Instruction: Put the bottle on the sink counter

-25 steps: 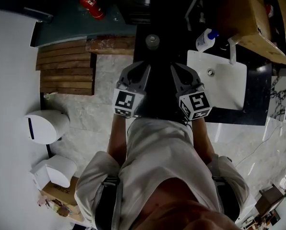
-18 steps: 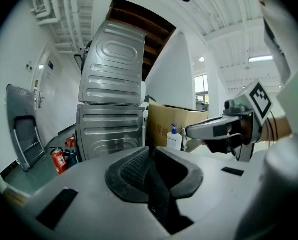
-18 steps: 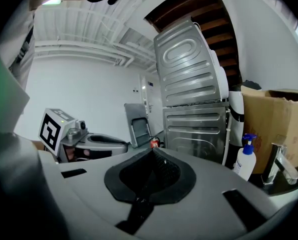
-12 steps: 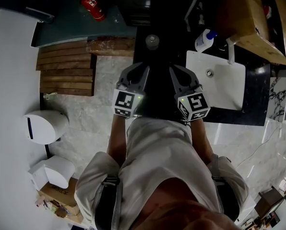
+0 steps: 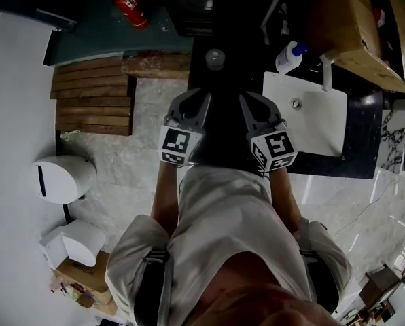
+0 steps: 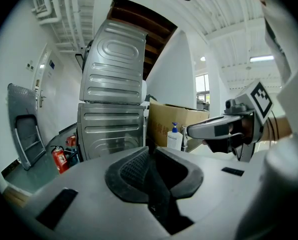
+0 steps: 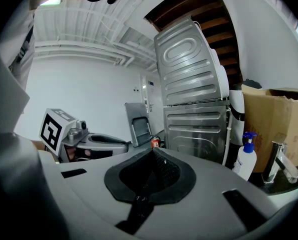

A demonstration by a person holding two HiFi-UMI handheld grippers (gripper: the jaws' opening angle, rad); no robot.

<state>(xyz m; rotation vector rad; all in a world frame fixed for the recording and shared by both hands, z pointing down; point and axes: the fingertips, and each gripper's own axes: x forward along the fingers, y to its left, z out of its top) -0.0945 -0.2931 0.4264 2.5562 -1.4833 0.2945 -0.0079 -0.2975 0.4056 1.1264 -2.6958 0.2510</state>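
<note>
Little had shifted: left gripper [image 5: 197,98] and right gripper [image 5: 252,99] hung clenched, empty, seemingly idle, since the bottle [image 5: 289,58] stood on the sink counter [image 5: 367,117].

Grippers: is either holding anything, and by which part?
Nothing is held. The left gripper and right gripper are both shut and empty; the white pump bottle with a blue top stands beside the white sink.

bottle [image 5: 289,58] left of faucet [image 5: 327,72], both behind sink [image 5: 325,126], box [image 5: 357,26] beyond
</note>
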